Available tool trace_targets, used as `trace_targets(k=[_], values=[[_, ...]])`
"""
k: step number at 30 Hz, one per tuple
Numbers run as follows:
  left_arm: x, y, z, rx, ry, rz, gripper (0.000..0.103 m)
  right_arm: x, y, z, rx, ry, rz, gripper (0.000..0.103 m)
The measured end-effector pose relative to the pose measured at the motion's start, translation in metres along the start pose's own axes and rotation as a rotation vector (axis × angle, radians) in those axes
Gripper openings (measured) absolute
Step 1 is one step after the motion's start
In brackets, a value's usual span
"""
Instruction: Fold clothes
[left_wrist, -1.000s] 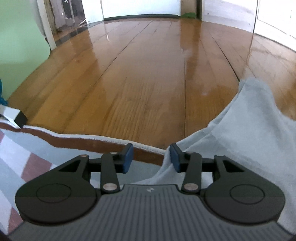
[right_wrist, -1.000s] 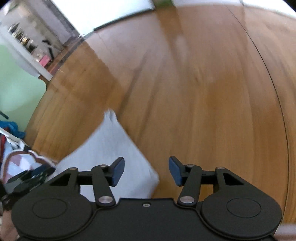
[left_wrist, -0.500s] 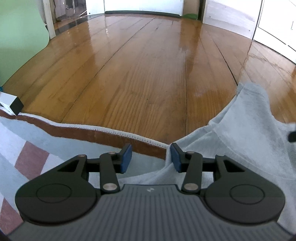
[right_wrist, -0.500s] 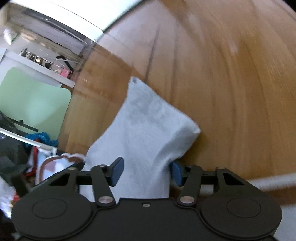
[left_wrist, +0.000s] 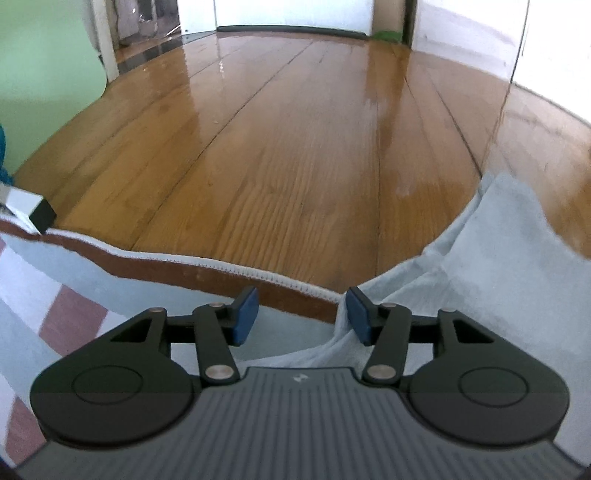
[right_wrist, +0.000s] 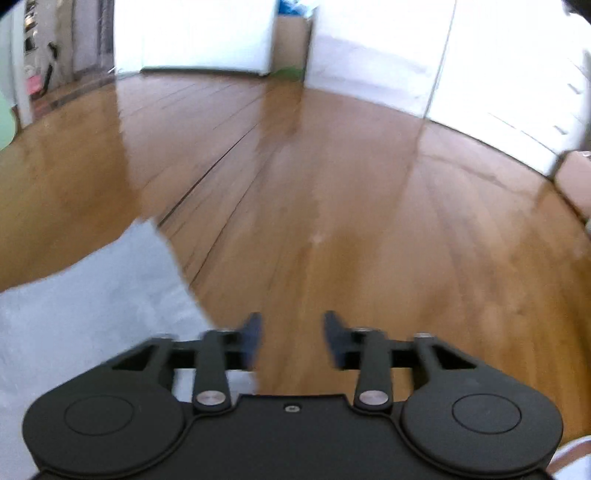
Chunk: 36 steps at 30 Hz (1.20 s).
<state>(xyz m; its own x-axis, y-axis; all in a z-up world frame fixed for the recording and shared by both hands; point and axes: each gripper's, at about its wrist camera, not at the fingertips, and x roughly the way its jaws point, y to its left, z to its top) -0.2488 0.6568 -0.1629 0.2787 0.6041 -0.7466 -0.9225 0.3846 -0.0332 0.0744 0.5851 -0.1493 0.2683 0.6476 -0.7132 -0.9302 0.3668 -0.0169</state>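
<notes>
A pale grey garment (left_wrist: 491, 258) lies on the wooden floor (left_wrist: 295, 147), one part reaching up at the right of the left wrist view. My left gripper (left_wrist: 301, 314) hovers open just above its near edge; the right blue pad (left_wrist: 358, 314) touches a fold of the cloth, and nothing is clamped. In the right wrist view the same grey cloth (right_wrist: 92, 295) lies to the left, blurred. My right gripper (right_wrist: 291, 339) is open over bare floor beside the cloth's edge, with nothing between its fingers.
A striped mat (left_wrist: 74, 288) with a brown border and white stitched edge lies under the left gripper. A white and black block (left_wrist: 29, 210) sits at its far left corner. A green panel (left_wrist: 44, 74) stands left. White doors (right_wrist: 203, 33) and a cardboard box (right_wrist: 576, 177) line the far side.
The right gripper swung away from the grey cloth, which had been between its fingers half a second ago, and now points at bare floor. The left gripper has barely moved.
</notes>
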Motion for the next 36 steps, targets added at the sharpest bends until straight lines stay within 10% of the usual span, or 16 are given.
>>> trace_targets(k=[10, 16, 24, 32, 36], values=[[-0.027, -0.009, 0.007, 0.032, -0.035, 0.014, 0.051, -0.085, -0.037, -0.042, -0.001, 0.064, 0.085, 0.058], [-0.071, -0.012, 0.010, -0.088, -0.043, -0.244, 0.050, -0.120, -0.044, -0.074, 0.017, 0.142, 0.073, 0.065], [-0.108, -0.066, -0.037, 0.334, -0.076, -0.028, 0.056, -0.138, -0.057, -0.135, 0.229, 0.188, 0.308, 0.065], [-0.078, -0.047, -0.068, 0.230, 0.228, -0.095, 0.058, -0.171, -0.019, -0.169, 0.078, 0.199, 0.386, 0.065], [-0.067, -0.037, -0.082, 0.258, 0.254, -0.005, 0.061, -0.170, -0.011, -0.177, 0.059, 0.205, 0.360, 0.065]])
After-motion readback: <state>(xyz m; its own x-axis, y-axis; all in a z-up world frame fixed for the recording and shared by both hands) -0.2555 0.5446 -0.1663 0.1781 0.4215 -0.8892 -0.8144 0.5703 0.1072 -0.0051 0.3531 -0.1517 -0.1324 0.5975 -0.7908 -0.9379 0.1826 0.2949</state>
